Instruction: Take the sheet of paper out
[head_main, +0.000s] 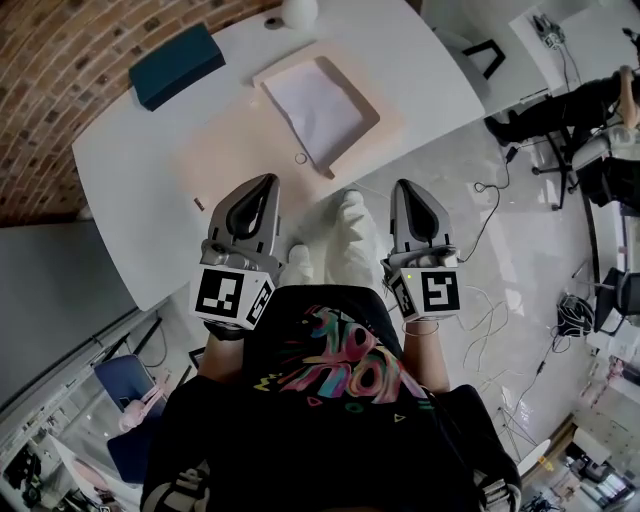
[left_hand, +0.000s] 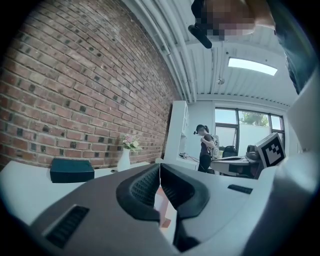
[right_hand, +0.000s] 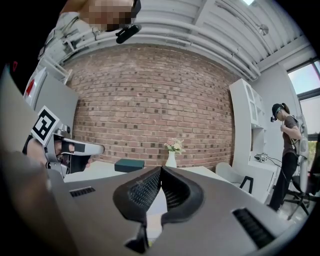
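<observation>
White sheet (head_main: 318, 105), one, left gripper (head_main: 268, 182), right gripper (head_main: 401, 187), both seemingly shut

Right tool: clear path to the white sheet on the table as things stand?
Probably yes: the sheet lies exposed on the folder, with nothing between it and the right tool, though its jaws are shut.
</observation>
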